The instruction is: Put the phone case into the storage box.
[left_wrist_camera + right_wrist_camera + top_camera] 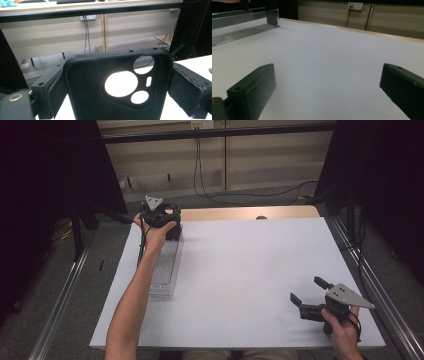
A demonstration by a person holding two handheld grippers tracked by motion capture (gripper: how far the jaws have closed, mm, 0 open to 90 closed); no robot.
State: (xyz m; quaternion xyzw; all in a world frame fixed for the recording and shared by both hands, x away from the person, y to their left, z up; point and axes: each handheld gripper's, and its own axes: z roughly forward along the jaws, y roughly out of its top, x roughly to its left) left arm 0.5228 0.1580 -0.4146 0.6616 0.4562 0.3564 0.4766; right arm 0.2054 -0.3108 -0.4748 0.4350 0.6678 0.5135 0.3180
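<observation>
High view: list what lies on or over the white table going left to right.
Clear plastic tray along the left edge, with the left gripper holding a black phone case at its far end → bare white table → right gripper, open, at the near right corner.

High view: fixed above near edge, looks fwd & down over whole white table (240,270). Left gripper view: v. close behind phone case (100,90), low, faces 12 o'clock toward back wall. Right gripper view: low over table, from 5 o'clock faces 10 o'clock; shares clear tray (242,30) w/ high view (167,265).
</observation>
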